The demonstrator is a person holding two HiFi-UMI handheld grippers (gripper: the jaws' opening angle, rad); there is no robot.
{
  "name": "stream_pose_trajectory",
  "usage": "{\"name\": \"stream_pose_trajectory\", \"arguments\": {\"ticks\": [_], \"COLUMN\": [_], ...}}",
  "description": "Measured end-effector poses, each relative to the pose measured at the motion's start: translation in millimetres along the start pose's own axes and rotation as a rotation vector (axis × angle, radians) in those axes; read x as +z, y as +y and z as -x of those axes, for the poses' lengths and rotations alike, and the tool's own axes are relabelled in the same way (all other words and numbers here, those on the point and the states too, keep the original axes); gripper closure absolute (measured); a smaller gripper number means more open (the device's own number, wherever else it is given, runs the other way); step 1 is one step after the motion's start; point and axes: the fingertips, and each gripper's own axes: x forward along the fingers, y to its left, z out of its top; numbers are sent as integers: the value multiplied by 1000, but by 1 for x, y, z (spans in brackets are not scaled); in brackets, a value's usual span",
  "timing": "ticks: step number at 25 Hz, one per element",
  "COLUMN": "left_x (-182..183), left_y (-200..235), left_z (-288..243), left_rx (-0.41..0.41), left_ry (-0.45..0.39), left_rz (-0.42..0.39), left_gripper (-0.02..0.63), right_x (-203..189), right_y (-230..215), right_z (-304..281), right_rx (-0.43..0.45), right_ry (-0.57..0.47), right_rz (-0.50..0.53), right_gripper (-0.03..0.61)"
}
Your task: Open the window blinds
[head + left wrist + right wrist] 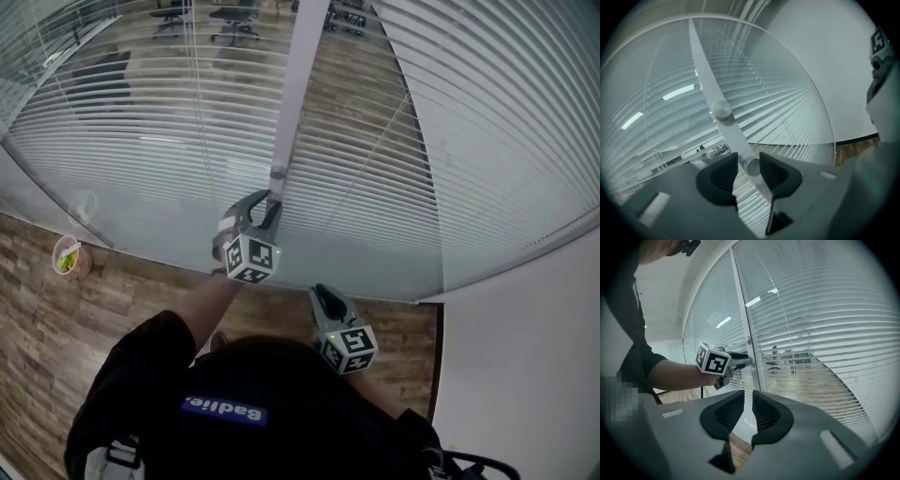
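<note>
Standing tight against a glass partition, head tipped down over window blinds (pixel 187 141) hung behind the glass, left and right of a white post (pixel 298 84). Seeing through the gaps between the slats to office chairs (pixel 234 23) on the far side.

Reaching the left gripper (pixel 265 200) forward from a dark sleeve (pixel 141 375) to the post, just below the upper knob (pixel 277 173) mounted there. Straddling a second, lower knob (pixel 752 166) on the same post with fingers (pixel 776 171) set moderately wide: right pad at the knob's edge, a sliver of light on the left side, no firm squeeze to be seen.

Holding the right gripper (pixel 324 295) nearer the body and to the right of the left one, short of the glass, apart from post and knobs. Showing only a narrow slit between its fingers (pixel 766 413), with nothing in it but the pane and floor behind.

Noting a wooden floor (pixel 37 309) on the near side, a small round cup (pixel 67 255) with something green in it standing at far left close to the foot of the glass, and a plain white wall (pixel 525 356) meeting the partition on the right.
</note>
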Motion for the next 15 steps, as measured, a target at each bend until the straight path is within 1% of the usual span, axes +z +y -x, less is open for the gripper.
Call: {"name": "stream_pose_trajectory", "arguments": {"ticks": [4, 11, 15], "left_x": [-13, -25, -32], "left_y": [2, 18, 25], "left_z": [5, 23, 39], "left_rx": [-4, -4, -13], "left_ry": [-5, -11, -18], "left_rz": [-6, 7, 21], "left_gripper": [471, 471, 472], "right_x": [-10, -5, -4], "right_y": [5, 25, 40], "right_z": [-12, -30, -35], "right_rx": [9, 30, 25], "right_ry": [7, 5, 10], "right_rz": [-3, 18, 33], "right_gripper": [523, 523, 523]}}
